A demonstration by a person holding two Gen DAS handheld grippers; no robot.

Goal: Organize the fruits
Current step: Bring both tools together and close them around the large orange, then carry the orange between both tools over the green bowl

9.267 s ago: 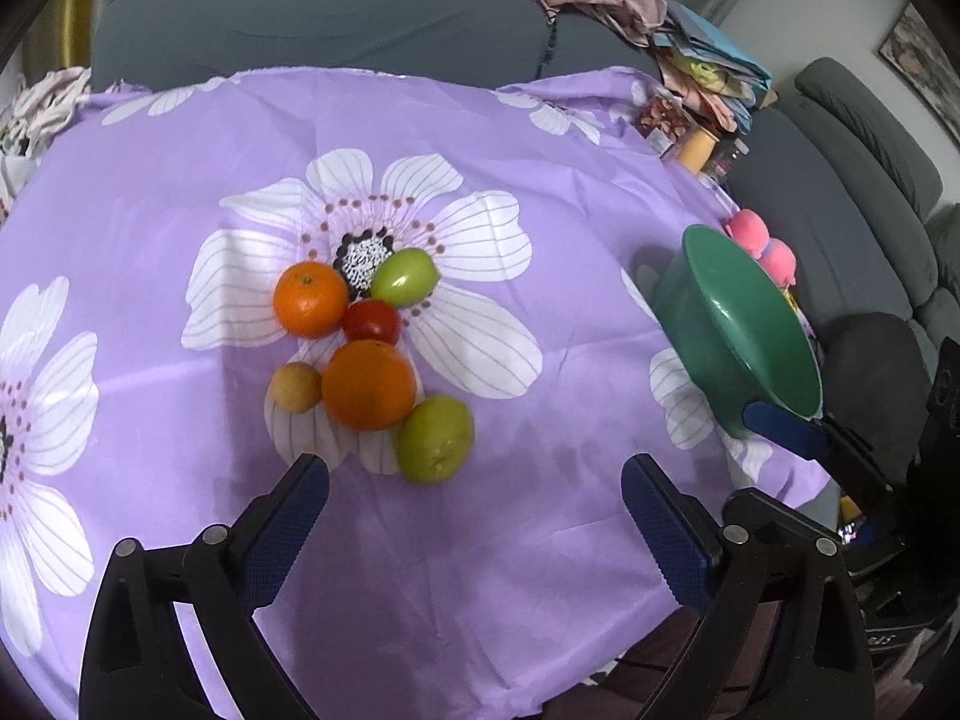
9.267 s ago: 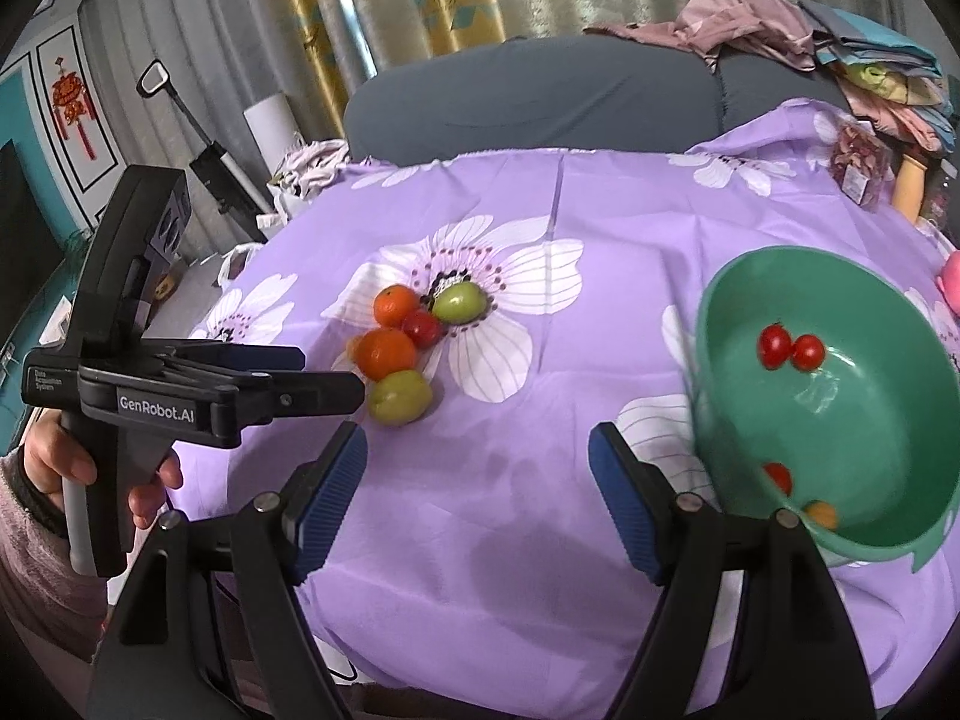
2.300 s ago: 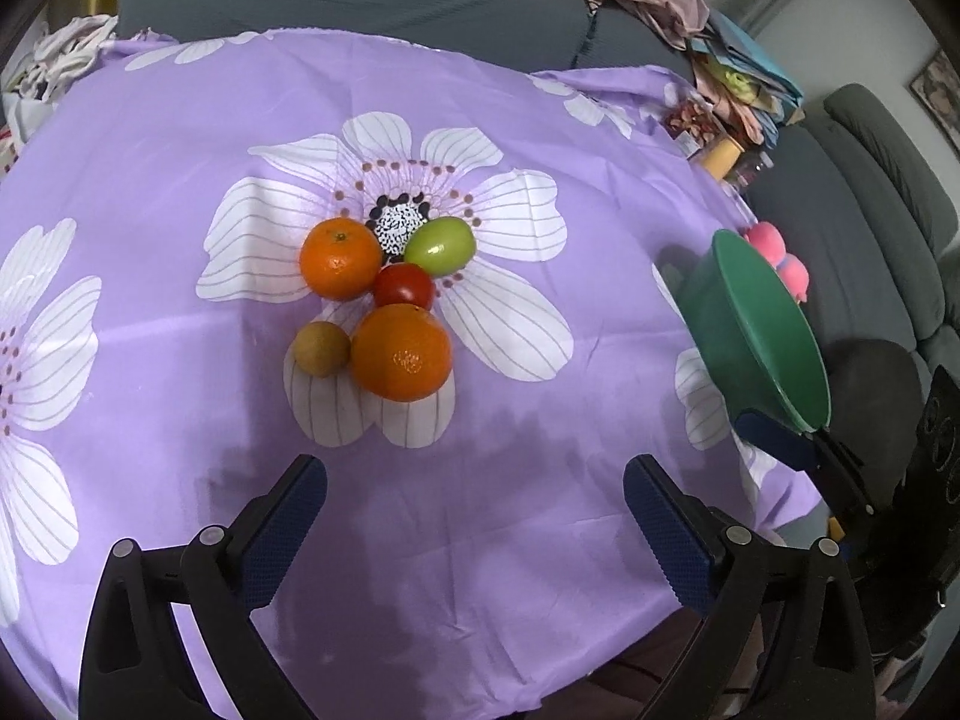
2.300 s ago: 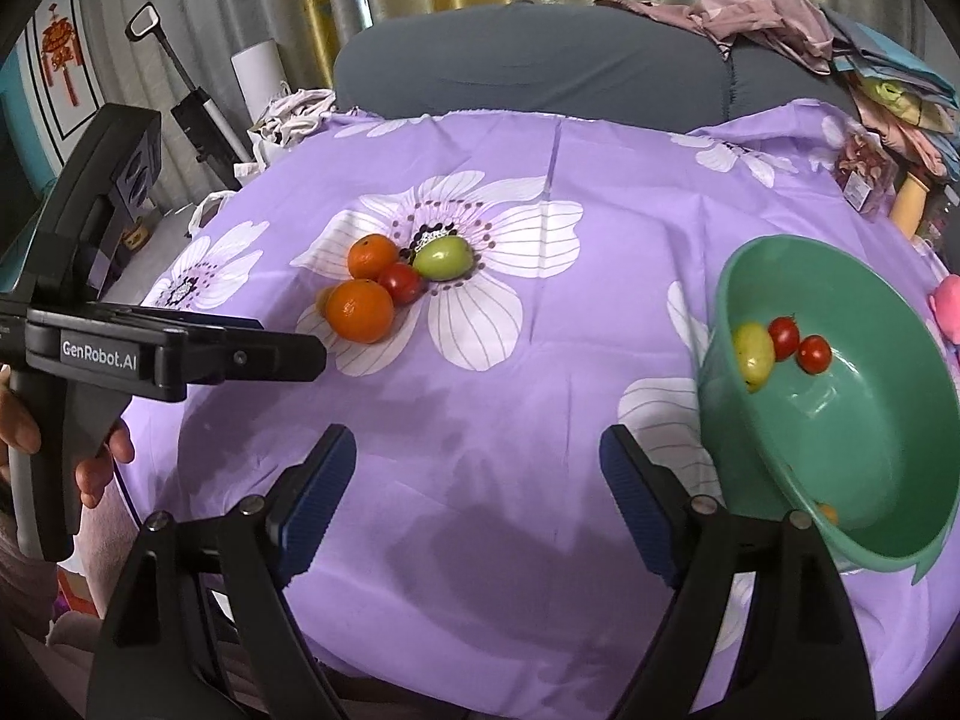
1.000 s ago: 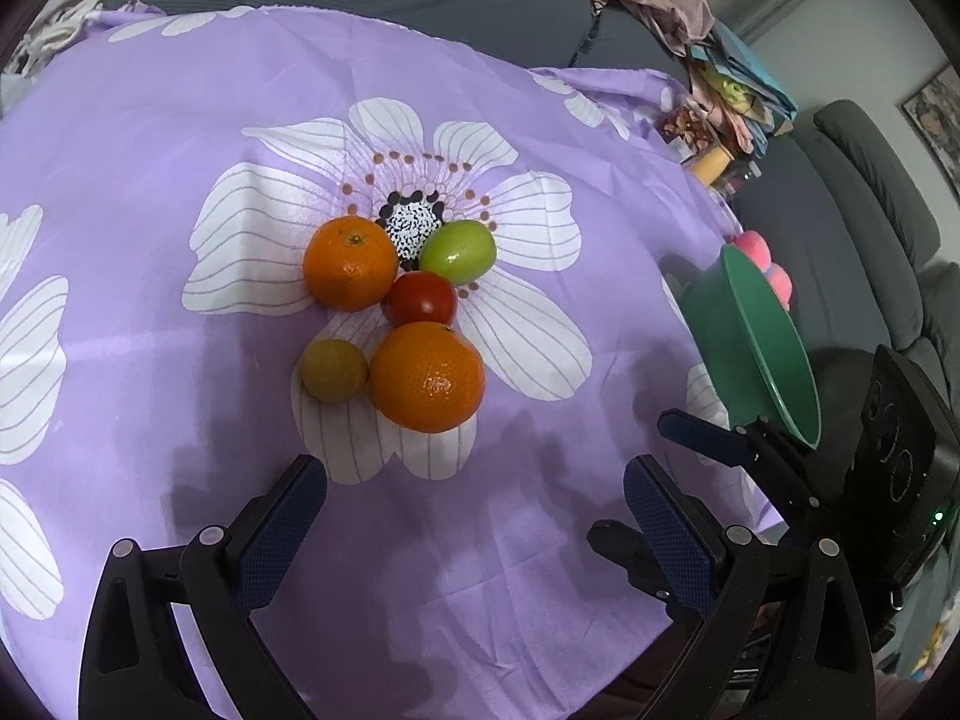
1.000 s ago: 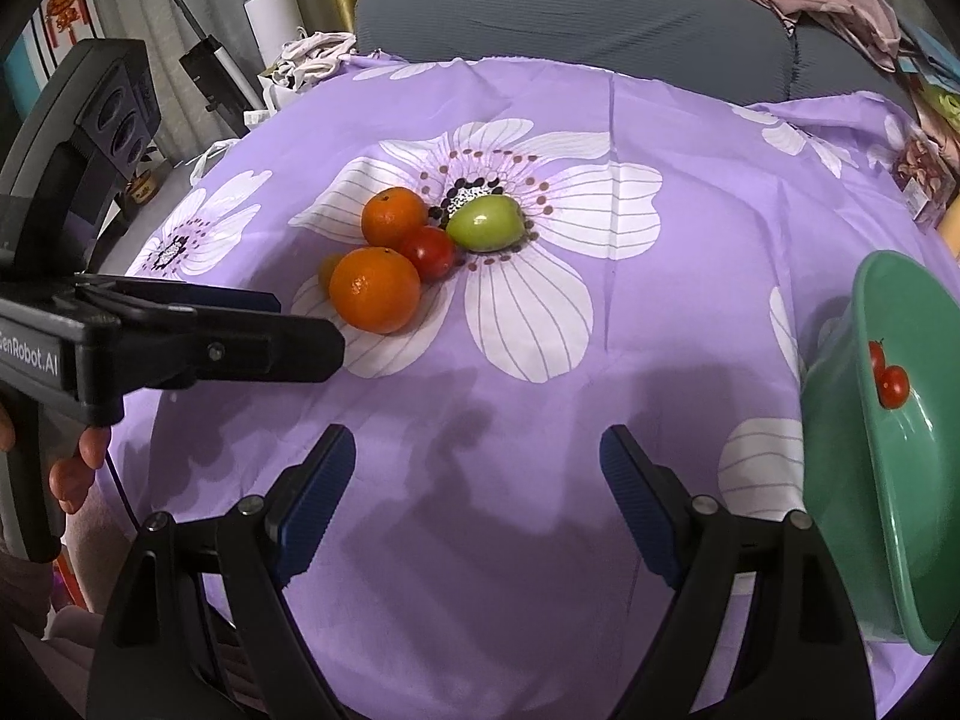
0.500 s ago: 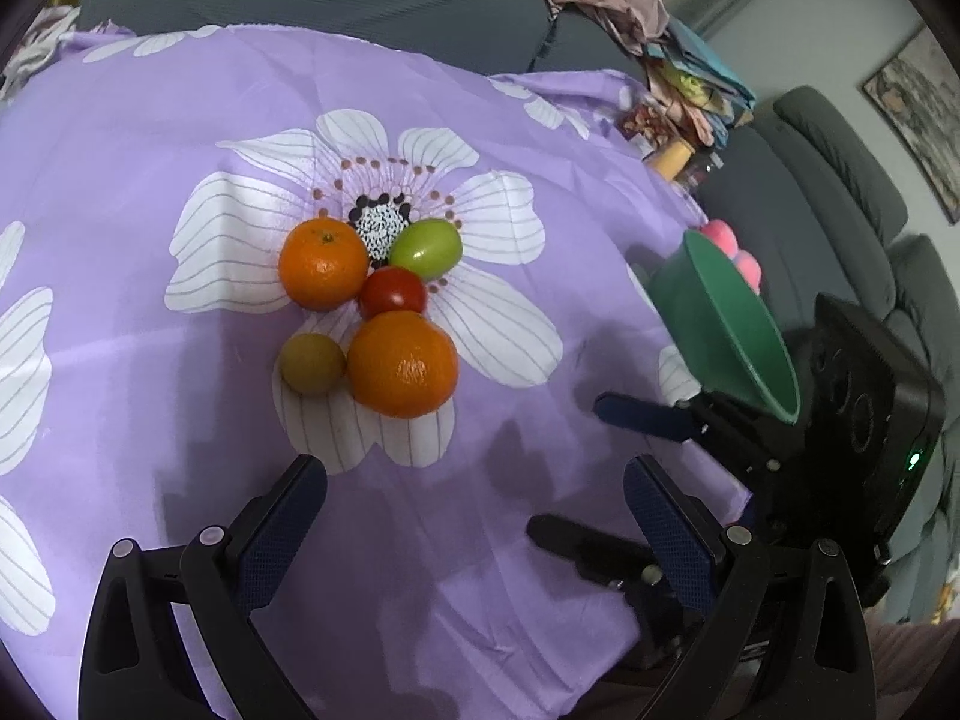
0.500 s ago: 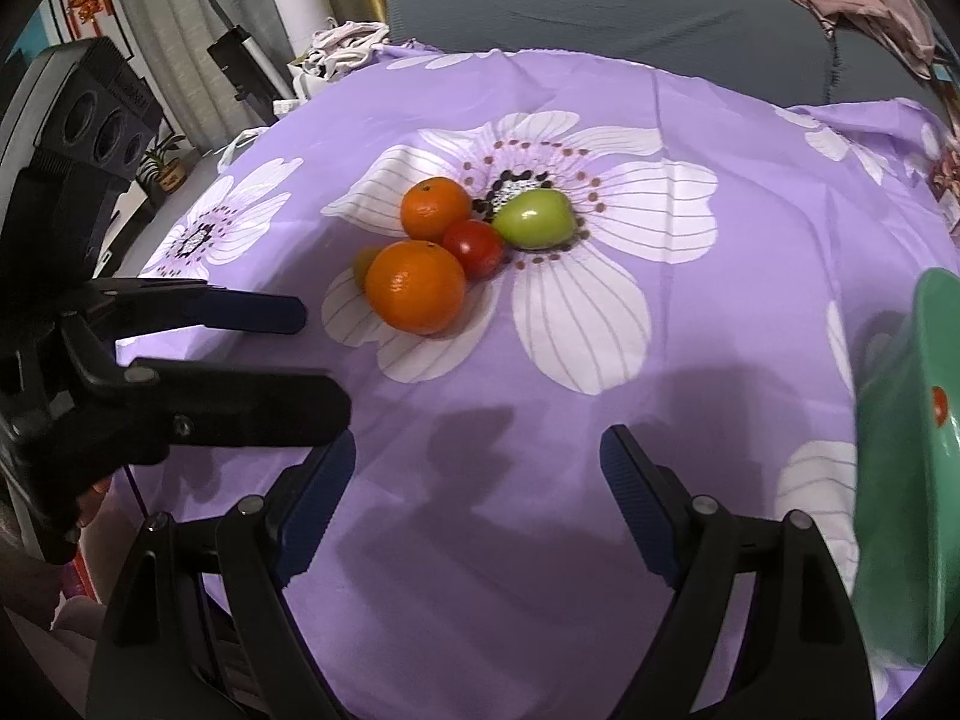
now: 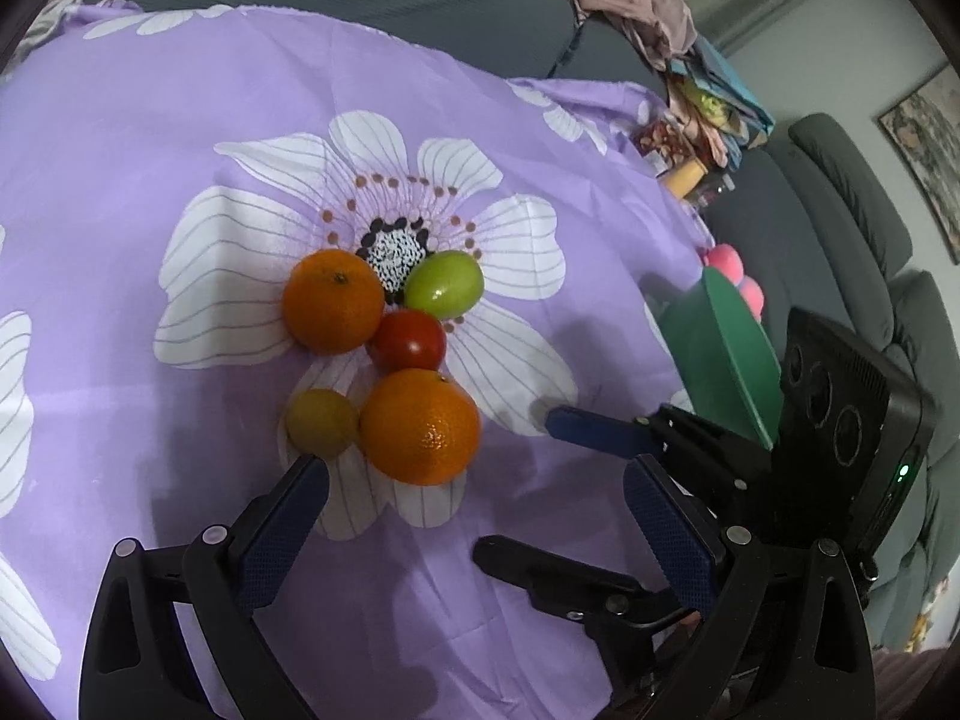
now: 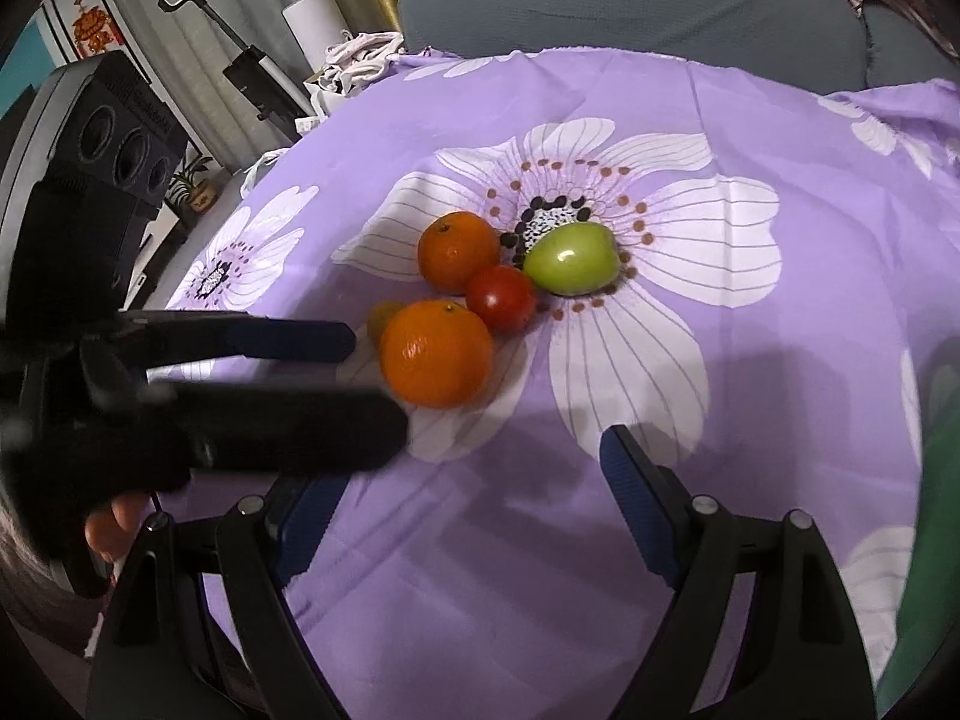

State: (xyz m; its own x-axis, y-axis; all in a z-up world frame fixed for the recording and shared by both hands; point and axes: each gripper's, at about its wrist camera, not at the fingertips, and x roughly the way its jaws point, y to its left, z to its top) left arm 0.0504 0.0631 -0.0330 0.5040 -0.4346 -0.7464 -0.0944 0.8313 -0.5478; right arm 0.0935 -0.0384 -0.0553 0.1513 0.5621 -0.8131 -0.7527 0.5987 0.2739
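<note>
A cluster of fruit lies on the purple flowered cloth: a large orange, a smaller orange, a red tomato, a green fruit and a small yellow-green fruit. My left gripper is open and empty just short of the large orange. My right gripper is open and empty, near the same orange from the right. The green bowl stands tilted at the table's right edge.
Pink round objects lie behind the bowl. A grey sofa runs along the far side, with piled clothes on it. Small jars and packets sit at the table's far right corner.
Both grippers have moved closer to the fruit cluster. The right gripper has swung away from the bowl toward the large orange. One green fruit seen earlier on the cloth went into the bowl.
</note>
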